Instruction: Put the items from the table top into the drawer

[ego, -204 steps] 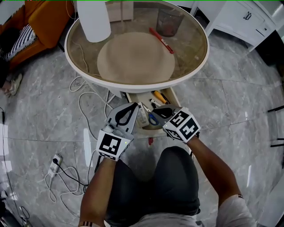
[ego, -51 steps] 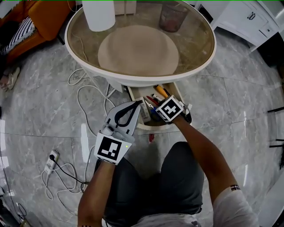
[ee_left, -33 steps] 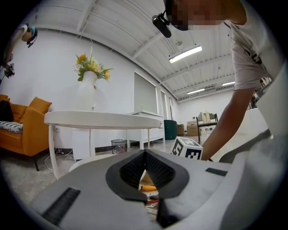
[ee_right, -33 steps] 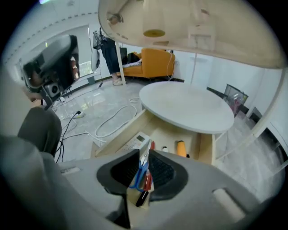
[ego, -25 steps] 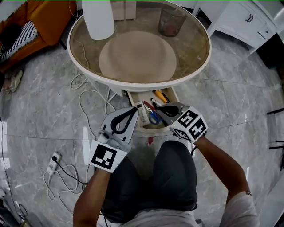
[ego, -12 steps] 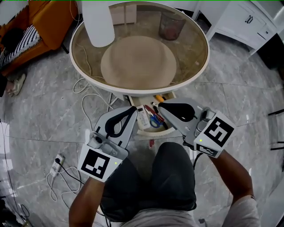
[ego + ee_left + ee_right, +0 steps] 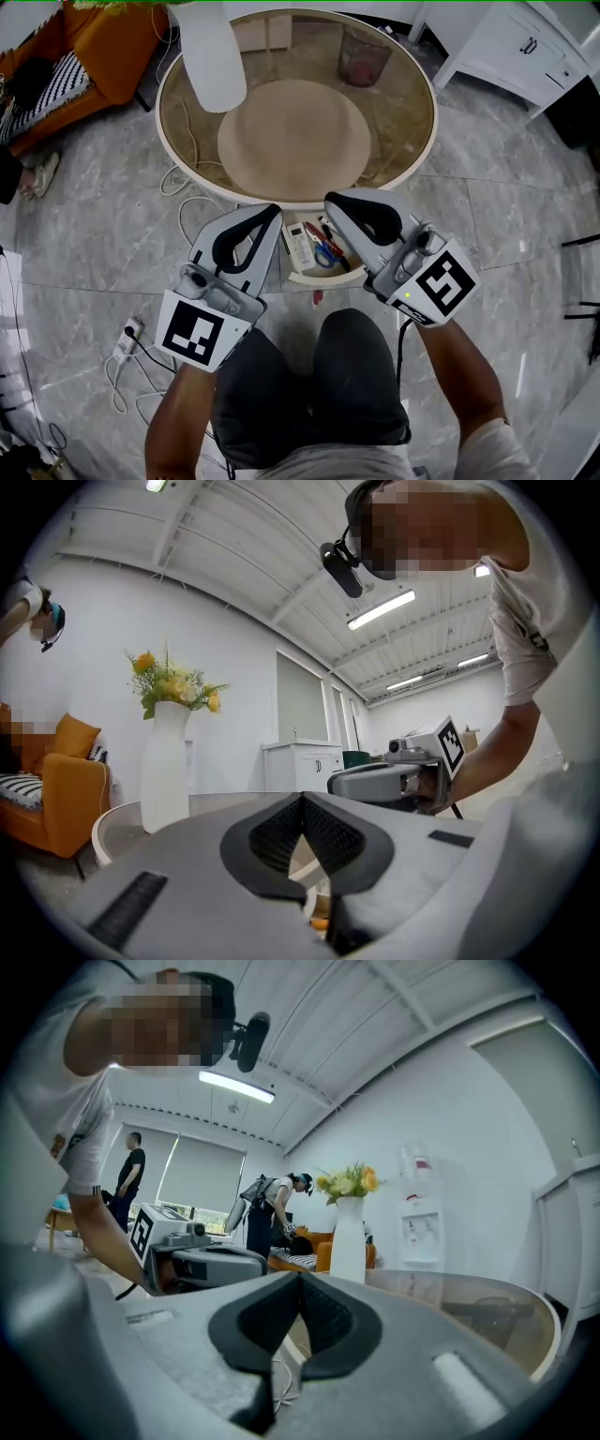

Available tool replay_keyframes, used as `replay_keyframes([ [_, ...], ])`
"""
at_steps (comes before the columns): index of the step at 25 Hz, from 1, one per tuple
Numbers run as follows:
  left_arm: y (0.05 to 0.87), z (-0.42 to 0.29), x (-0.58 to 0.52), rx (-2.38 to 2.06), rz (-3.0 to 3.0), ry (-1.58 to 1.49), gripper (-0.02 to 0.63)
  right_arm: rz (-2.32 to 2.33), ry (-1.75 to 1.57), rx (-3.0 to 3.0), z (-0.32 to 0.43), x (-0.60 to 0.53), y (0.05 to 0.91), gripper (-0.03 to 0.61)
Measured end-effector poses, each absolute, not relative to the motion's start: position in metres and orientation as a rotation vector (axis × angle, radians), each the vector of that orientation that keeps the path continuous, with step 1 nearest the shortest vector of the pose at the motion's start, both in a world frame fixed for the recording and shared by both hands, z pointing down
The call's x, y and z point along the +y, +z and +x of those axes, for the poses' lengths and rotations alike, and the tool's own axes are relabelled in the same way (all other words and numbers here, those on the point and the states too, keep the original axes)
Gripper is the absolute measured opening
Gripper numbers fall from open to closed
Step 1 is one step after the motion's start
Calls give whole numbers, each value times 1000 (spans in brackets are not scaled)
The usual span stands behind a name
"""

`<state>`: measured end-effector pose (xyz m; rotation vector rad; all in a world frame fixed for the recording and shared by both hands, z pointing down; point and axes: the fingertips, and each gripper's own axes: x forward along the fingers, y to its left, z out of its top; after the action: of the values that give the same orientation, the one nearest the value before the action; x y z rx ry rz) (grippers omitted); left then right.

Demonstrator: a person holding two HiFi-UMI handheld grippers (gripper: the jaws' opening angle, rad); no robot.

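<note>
Finding the blue-handled scissors [image 7: 325,253], a red pen [image 7: 313,232] and a white oblong item [image 7: 298,244] lying together in the shallow pale pull-out drawer [image 7: 319,278], which is standing open beneath the near edge of the round glass-topped table with a white rim [image 7: 427,131]. Seeing nothing loose on the glass itself, only the round beige mat [image 7: 293,139] in the middle and the tall white vase [image 7: 211,56] at the far left edge. Judging the loading to be as good as done.

Reading the left gripper [image 7: 272,214] as fully closed, its ribbed pads meeting and gripping nothing. Reading the right gripper [image 7: 335,201] the same way, pads pressed together and empty. Holding both level above the drawer, tips near each other but apart, pointing toward the table.

Checking the table top once more before calling it finished, including the part hidden behind the vase. If pushing the drawer in, pressing closed tips flat against the middle of the front panel, keeping the push straight, and watching that pen and scissors are not riding over the rim.
</note>
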<state>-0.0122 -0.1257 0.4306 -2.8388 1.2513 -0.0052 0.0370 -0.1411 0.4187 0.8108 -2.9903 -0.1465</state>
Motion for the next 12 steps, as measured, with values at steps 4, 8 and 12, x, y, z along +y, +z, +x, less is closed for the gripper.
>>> replay_keyframes([
  [4,400,-10,-122,1215,-2854,-5,0,819,-151,-2993,30,-138,392,0],
  [8,364,-15,-117,1246,-2863,8,0,822,-101,-2998,24,-130,363,0],
  [12,330,-20,-113,1284,-2865,3,0,844,-82,-2989,22,-125,331,0],
])
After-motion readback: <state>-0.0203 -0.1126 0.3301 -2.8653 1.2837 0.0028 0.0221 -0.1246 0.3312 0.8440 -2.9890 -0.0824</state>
